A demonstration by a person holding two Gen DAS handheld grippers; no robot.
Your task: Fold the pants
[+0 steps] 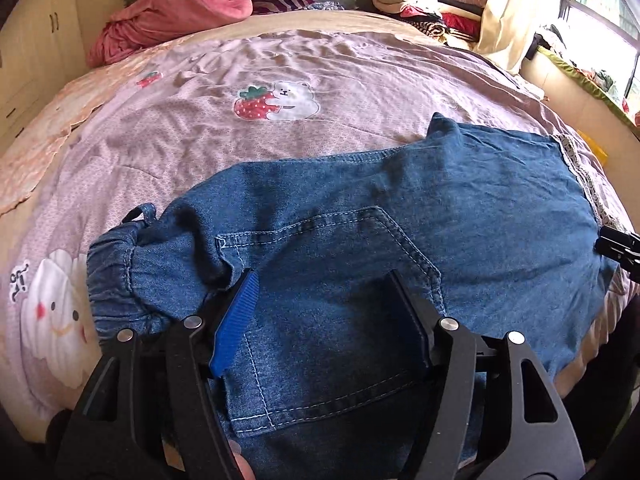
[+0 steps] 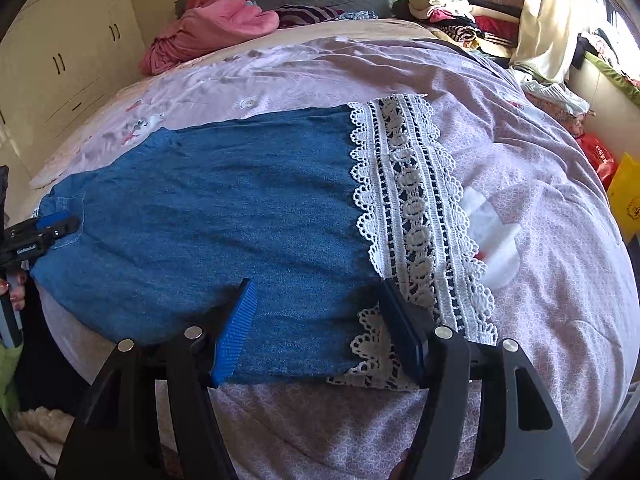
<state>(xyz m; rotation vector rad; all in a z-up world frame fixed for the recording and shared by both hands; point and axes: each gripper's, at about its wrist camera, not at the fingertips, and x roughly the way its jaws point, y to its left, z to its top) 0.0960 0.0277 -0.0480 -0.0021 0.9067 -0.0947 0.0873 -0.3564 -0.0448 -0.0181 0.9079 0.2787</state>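
Lying flat along the near edge of the quilted pink bedspread [image 1: 360, 80]: denim pants [image 1: 340, 208], elastic waistband, stitched patch pocket, white crochet-lace hem [image 2: 416, 208]. Left gripper [image 1: 324, 300] and right gripper [image 2: 316, 312], ribbed blue pads, both spread wide, gripping nothing.

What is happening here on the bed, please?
A person is folding a pair of denim pants on a bed, with a gripper in each hand. The pants lie flat across the bed's near edge. The left gripper is open over the waist end, by the back pocket. The right gripper is open over the leg end, next to the white lace trim. Neither is pinching the fabric yet. Other clothes are piled at the far side.
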